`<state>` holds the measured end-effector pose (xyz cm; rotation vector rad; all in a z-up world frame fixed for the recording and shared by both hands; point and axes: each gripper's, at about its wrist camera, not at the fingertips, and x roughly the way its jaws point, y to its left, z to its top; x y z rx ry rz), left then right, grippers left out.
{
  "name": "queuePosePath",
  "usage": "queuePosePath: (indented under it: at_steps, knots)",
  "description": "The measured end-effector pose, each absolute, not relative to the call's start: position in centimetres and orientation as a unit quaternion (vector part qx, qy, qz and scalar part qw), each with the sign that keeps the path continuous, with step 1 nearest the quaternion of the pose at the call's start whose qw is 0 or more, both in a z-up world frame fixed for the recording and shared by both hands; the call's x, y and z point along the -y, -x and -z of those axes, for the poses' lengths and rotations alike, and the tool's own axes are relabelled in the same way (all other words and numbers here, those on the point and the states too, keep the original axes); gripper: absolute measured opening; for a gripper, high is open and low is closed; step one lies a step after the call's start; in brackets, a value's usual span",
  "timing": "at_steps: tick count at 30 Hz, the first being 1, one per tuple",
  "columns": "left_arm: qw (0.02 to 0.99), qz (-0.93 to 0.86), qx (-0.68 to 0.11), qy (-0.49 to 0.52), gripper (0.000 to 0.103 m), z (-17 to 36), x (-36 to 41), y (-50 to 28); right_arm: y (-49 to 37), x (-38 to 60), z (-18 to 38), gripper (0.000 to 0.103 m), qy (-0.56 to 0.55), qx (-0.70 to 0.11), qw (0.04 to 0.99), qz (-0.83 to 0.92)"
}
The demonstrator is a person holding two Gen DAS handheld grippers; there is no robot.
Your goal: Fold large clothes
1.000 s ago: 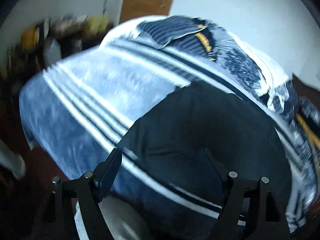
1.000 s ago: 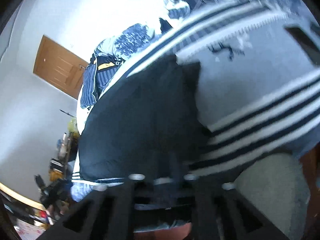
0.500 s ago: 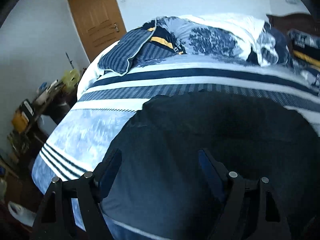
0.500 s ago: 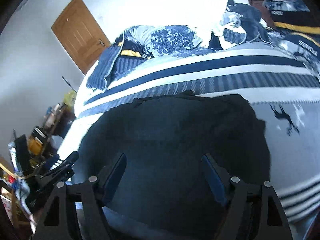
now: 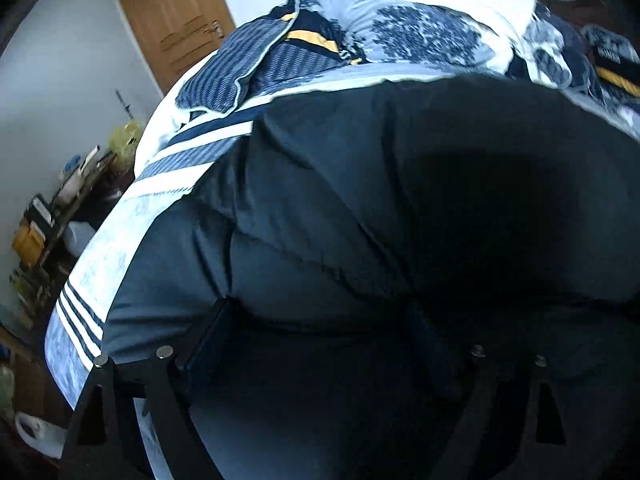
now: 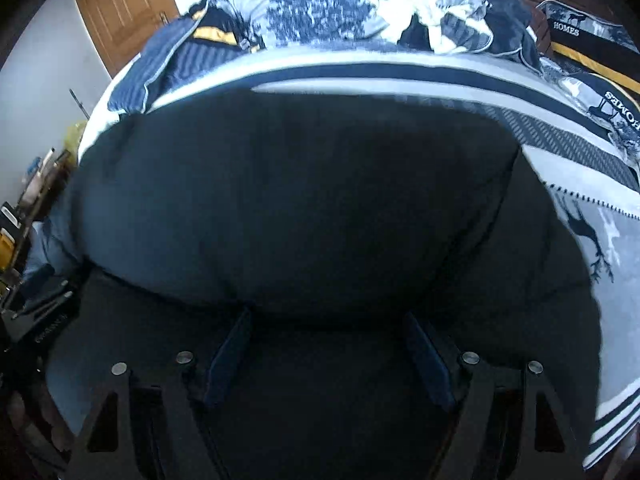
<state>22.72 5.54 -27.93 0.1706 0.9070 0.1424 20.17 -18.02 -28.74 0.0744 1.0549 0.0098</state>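
Dark padded jacket [image 5: 360,208] on bed [image 5: 120,240]: soft, bulky, probably slippery shell. Left claw [image 5: 320,344] opening, right claw [image 6: 328,340] spread; neither pinching fabric. Grab near hem.

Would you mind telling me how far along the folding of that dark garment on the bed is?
Done: the dark padded garment lies spread on the striped bedspread; whether it has been folded already I cannot tell. In hand: the left gripper is opening and the right gripper is open, both low over the near edge with nothing pinched. Left: probably gripping that edge and folding it over.
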Motion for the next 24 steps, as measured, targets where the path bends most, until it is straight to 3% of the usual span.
queuePosePath:
  at_steps: [4, 7, 10, 17, 24]
  knots:
    - [0.897, -0.055, -0.427, -0.1, 0.088, 25.7, -5.7, -22.2, -20.4, 19.0, 28.0, 0.08, -0.061, -0.518, 0.853, -0.002]
    - [0.917, -0.042, -0.388, -0.082, 0.088, 22.5, -6.5, -22.6, -19.1, 21.0, 25.6, 0.08, -0.128, -0.487, 0.863, -0.035]
    - [0.916, -0.049, -0.388, -0.085, 0.088, 21.3, -6.6, -26.0, -19.4, 23.2, 23.9, 0.08, -0.127, -0.467, 0.875, -0.024]
    - [0.894, -0.046, -0.436, -0.091, 0.088, 25.9, -7.4, -34.9, -26.1, 29.1, 24.7, 0.08, -0.144, -0.504, 0.852, 0.01]
    - [0.884, -0.036, -0.464, 0.037, 0.091, 29.8, -10.1, -37.4, -27.9, 31.8, 29.5, 0.08, -0.136, -0.53, 0.835, 0.053]
